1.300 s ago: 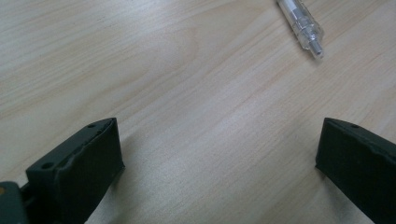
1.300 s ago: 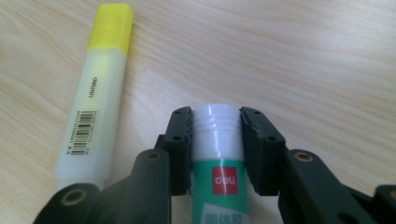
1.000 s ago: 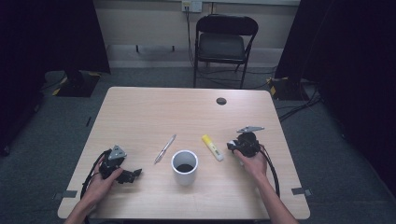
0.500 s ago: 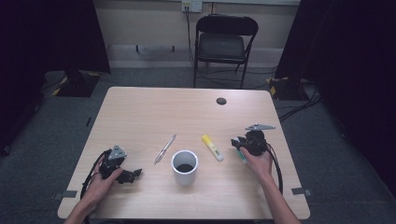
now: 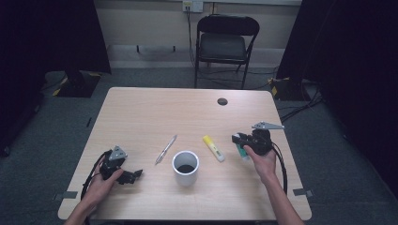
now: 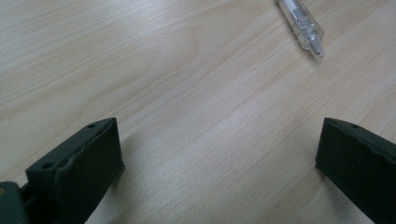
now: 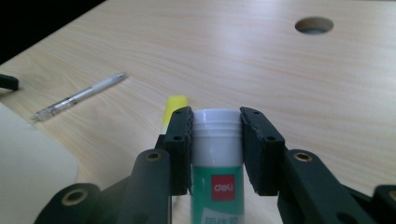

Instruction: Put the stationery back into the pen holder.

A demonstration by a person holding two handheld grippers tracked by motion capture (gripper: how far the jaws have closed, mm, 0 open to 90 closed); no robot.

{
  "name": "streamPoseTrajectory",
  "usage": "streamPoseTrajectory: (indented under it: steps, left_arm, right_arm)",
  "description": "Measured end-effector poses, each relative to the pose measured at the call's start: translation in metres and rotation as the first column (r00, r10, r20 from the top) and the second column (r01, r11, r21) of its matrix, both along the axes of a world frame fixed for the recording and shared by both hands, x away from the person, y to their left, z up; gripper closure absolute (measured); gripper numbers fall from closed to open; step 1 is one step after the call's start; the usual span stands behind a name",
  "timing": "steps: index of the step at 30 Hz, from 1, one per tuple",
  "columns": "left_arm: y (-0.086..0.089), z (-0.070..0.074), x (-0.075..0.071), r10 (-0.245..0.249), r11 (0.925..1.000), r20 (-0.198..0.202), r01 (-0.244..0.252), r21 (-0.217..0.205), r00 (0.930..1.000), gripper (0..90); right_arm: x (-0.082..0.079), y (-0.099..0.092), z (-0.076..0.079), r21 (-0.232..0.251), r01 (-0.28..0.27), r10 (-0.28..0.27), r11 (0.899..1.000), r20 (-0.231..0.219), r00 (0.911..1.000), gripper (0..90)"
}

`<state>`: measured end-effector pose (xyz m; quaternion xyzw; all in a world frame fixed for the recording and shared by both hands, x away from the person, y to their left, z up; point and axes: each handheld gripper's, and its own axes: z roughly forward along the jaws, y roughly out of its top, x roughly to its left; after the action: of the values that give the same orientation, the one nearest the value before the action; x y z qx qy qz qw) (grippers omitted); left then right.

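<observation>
My right gripper (image 7: pixel 216 122) is shut on a green glue stick (image 7: pixel 216 158) with a white cap, which it holds upright just above the table. In the high view the right gripper (image 5: pixel 239 139) hangs at the table's right, with the glue stick (image 5: pixel 242 153) below it. A yellow highlighter (image 5: pixel 213 148) lies just to its left, and shows behind the jaws as the highlighter (image 7: pixel 173 108). My left gripper (image 5: pixel 133 176) rests at the front left, open, with bare wood between its jaws (image 6: pixel 217 163). A clear pen (image 5: pixel 166 149) lies ahead of it, its tip at the pen (image 6: pixel 301 25).
A white cup (image 5: pixel 186 167) with dark contents stands at the front middle of the wooden table (image 5: pixel 155 112), between both hands. A round cable hole (image 5: pixel 222 101) sits at the back. A folding chair (image 5: pixel 224 42) stands beyond the table.
My right gripper has lifted a little and drifted to the right with the glue stick in it. The left gripper has stayed put.
</observation>
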<state>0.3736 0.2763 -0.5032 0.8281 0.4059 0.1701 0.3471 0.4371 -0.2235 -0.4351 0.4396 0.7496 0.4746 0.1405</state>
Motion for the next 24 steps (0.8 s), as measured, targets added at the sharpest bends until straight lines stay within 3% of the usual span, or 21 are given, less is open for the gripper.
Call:
streamPoseTrajectory:
  steps: [2,14,24]
  left_arm:
    - [0.000,0.000,0.000,0.000,1.0000,0.000,0.000,0.000,1.0000,0.0]
    - [0.000,0.000,0.000,0.000,1.0000,-0.001,0.000,-0.001,1.0000,0.0]
    - [0.000,0.000,0.000,0.000,1.0000,0.000,0.000,0.000,1.0000,0.0]
  right_arm:
    - [-0.003,0.002,0.006,0.019,-0.024,0.023,1.000,0.038,0.9990,65.6]
    - [-0.011,0.017,0.022,0.052,-0.088,0.084,0.995,0.085,0.9929,65.6]
    - [-0.023,0.042,0.042,0.072,-0.178,0.167,0.981,0.137,0.9764,65.6]
